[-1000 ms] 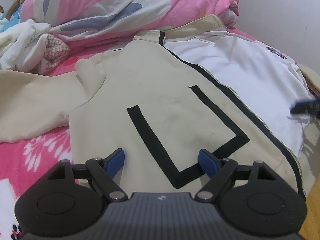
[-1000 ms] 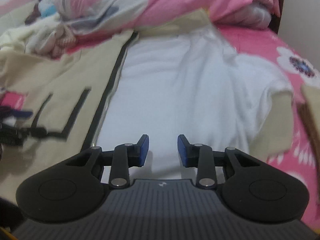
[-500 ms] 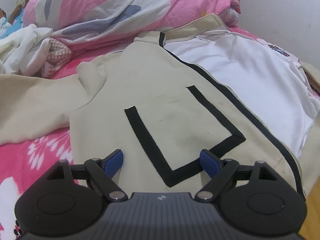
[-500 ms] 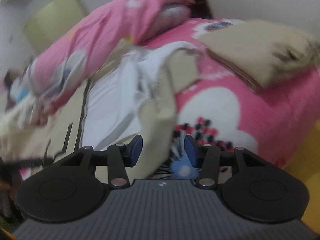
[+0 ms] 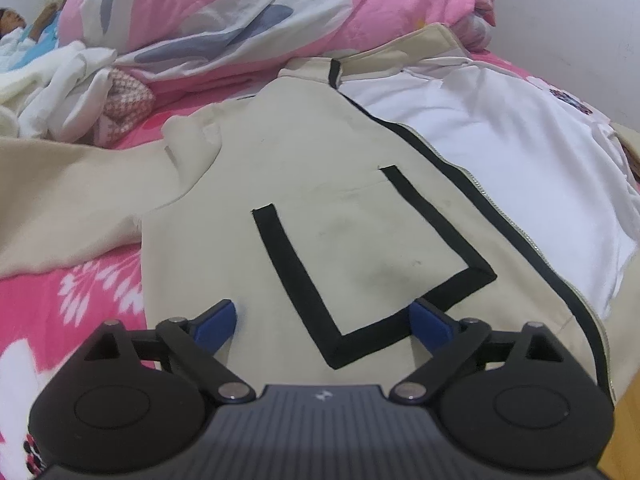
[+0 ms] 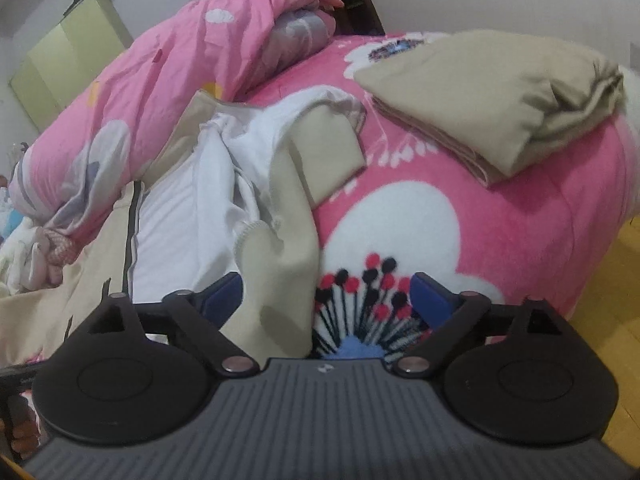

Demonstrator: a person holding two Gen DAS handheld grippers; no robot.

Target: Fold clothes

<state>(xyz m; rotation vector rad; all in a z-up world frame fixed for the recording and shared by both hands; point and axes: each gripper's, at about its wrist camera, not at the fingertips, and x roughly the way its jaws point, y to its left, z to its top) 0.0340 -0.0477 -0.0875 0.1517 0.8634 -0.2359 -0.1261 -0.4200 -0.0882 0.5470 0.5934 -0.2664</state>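
A cream jacket (image 5: 328, 184) with black trim lies open on the bed, its white lining (image 5: 500, 152) showing on the right. My left gripper (image 5: 324, 320) hovers over the jacket's hem by the black pocket outline, its jaws opening and pressing on nothing. In the right wrist view the jacket's right side is bunched, and its cream sleeve (image 6: 280, 280) runs down toward me. My right gripper (image 6: 326, 294) is opening around the sleeve end. The sleeve lies just beside the left fingertip (image 6: 224, 294), and the pads do not press on it.
A folded tan garment (image 6: 492, 96) lies on the pink flowered blanket (image 6: 500, 216) near the bed's far corner. A heaped pink quilt (image 5: 248, 12) borders the jacket's collar, with white clothes (image 5: 68, 84) and a person (image 5: 16, 28) far left. The wooden floor (image 6: 624, 280) starts past the bed's right edge.
My right gripper swung from over the white lining to the jacket's right sleeve at the bed edge, rolling, and its jaws spread wide. The left gripper stayed put and widened a little.
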